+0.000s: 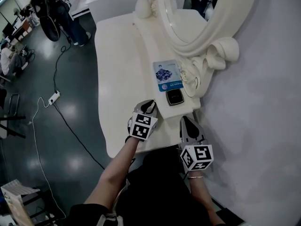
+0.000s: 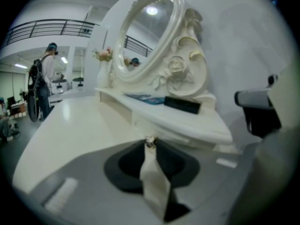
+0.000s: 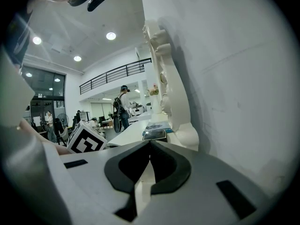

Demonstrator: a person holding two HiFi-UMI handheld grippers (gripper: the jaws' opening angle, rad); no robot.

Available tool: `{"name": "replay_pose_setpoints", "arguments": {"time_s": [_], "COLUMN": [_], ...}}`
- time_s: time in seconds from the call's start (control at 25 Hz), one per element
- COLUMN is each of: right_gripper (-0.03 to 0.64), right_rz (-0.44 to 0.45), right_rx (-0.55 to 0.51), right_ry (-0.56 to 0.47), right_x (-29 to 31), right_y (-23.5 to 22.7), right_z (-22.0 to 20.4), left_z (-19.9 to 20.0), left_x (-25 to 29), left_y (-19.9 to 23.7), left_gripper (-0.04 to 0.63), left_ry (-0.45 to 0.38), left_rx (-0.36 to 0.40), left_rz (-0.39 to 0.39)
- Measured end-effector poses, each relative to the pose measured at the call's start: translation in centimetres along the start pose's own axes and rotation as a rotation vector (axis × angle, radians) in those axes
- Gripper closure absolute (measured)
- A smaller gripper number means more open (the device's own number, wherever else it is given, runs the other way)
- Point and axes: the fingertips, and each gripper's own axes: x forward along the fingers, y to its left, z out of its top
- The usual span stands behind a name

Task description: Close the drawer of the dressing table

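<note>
The white dressing table (image 1: 117, 79) stands against the wall, with a raised shelf (image 1: 160, 41) under an oval mirror (image 1: 197, 13). My left gripper (image 1: 149, 106) reaches to the shelf's front face. In the left gripper view its tips (image 2: 150, 145) meet on a small metallic drawer knob (image 2: 150, 141), close against the cream drawer front (image 2: 140, 122). No open drawer shows from above. My right gripper (image 1: 187, 122) hangs just off the table's near right corner, jaws together with nothing between them (image 3: 150, 143).
A blue packet (image 1: 167, 74) and a black case (image 1: 174, 97) lie on the shelf; a white vase (image 1: 143, 4) stands at its far end. A person with a backpack (image 1: 51, 8) stands beyond. A cable and power strip (image 1: 54, 98) lie on the dark floor.
</note>
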Motion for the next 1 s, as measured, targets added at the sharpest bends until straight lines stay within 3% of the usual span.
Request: {"name": "replay_pose_setpoints", "arguments": {"time_s": [0.48, 1.0], "right_gripper": [0.612, 0.612], "right_rz": [0.010, 0.066], "right_rx": [0.000, -0.029], "right_ry": [-0.012, -0.033], "right_x": [-0.6, -0.5], "right_y": [0.4, 3.4], "right_z": [0.0, 0.5], "left_z": [-0.1, 1.8], "left_x": [-1.8, -7.6], "left_y": [0.4, 1.8], "left_gripper": [0.509, 0.541], "left_ry": [-0.001, -0.098], "left_rx": [-0.004, 0.003], "left_rz": [0.017, 0.093]}}
